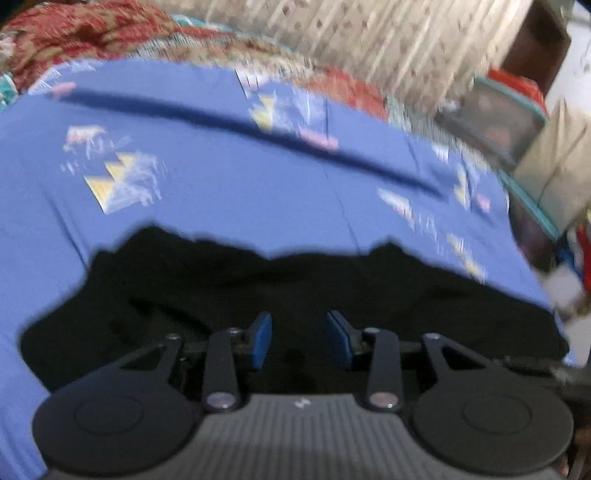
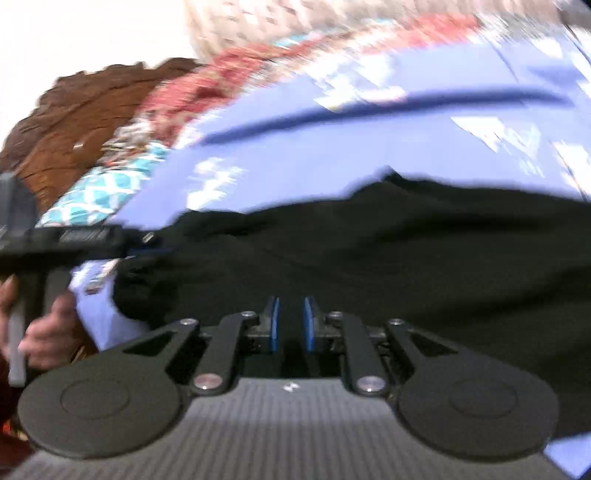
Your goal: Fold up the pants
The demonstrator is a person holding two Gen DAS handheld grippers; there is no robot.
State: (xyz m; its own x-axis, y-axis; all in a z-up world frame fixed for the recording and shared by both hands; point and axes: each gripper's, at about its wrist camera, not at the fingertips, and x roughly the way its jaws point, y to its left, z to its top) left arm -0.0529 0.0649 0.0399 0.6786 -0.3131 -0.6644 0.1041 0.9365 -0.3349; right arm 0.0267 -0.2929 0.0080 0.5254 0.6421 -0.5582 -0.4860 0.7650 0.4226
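Black pants (image 1: 295,280) lie crumpled on a blue patterned bedsheet (image 1: 221,177). My left gripper (image 1: 300,338) hangs just over them, its blue pads (image 1: 261,339) apart, with only dark cloth showing behind the gap. In the right wrist view the pants (image 2: 369,251) spread across the sheet (image 2: 295,147). My right gripper (image 2: 291,325) hovers low above them, its pads (image 2: 274,325) a narrow gap apart. The left gripper (image 2: 151,242), held by a hand (image 2: 48,328), reaches in at the pants' left edge. Both views are motion-blurred.
A red patterned blanket (image 1: 74,33) is heaped at the bed's far side, below a pale curtain (image 1: 369,37). A dark box (image 1: 495,122) and clutter stand past the bed's right edge. A carved wooden headboard (image 2: 74,122) and a teal patterned cushion (image 2: 107,192) lie to the left.
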